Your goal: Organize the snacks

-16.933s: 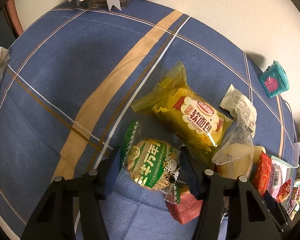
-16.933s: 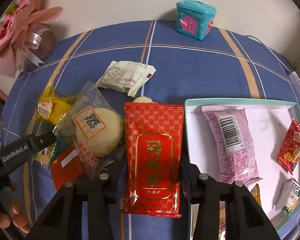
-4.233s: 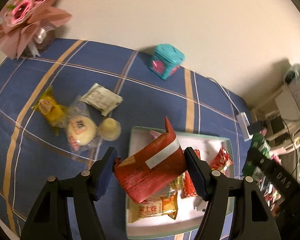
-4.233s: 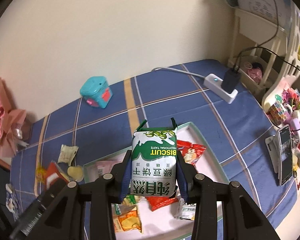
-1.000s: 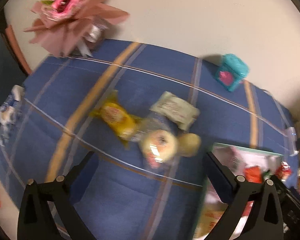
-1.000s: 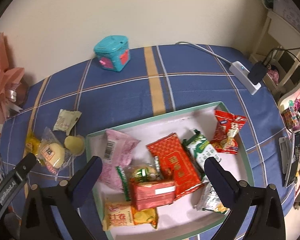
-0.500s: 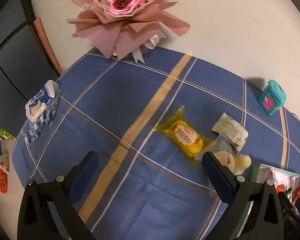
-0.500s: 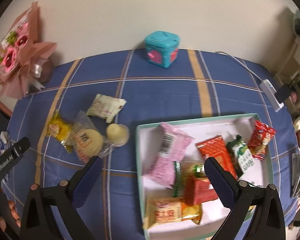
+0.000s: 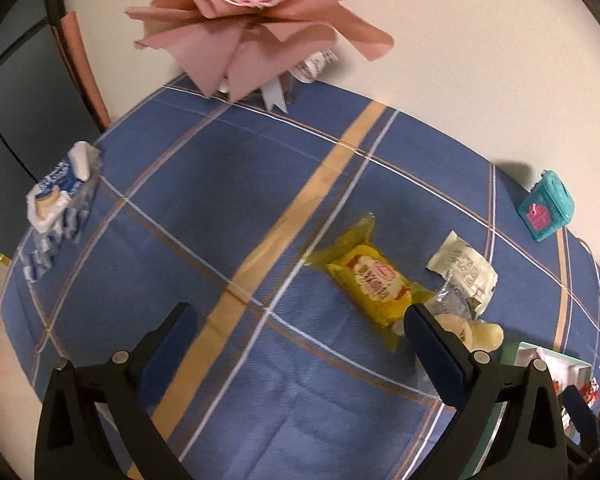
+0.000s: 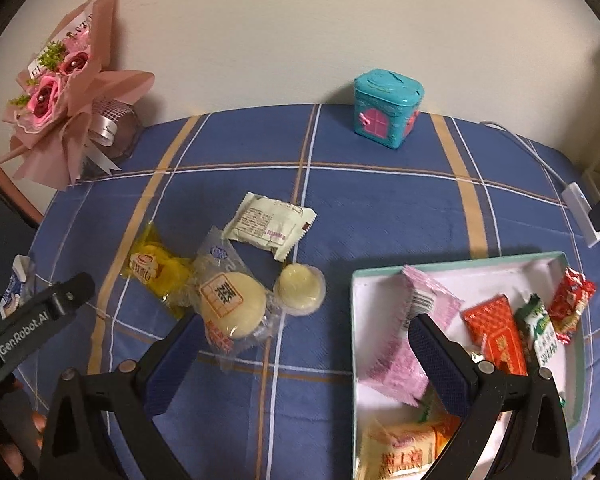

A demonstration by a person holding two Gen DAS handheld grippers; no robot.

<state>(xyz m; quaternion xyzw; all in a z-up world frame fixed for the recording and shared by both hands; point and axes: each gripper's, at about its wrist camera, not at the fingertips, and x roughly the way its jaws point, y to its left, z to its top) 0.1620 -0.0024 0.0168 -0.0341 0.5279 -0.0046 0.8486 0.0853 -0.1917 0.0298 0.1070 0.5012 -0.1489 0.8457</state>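
Left wrist view, left hand-held gripper [image 9: 300, 320] spread wide, empty, yellow snack packet [image 9: 370, 282] just ahead.

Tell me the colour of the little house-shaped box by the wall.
The house-shaped box is teal with a pink door and window; clearest in the right wrist view.

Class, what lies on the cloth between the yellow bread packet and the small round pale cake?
In the right wrist view, the large round bun in clear wrap lies between the yellow bread packet and the small round pale cake.

Both wrist cameras look down from above, sharing the yellow snack packet [image 9: 370, 285] [image 10: 153, 270].
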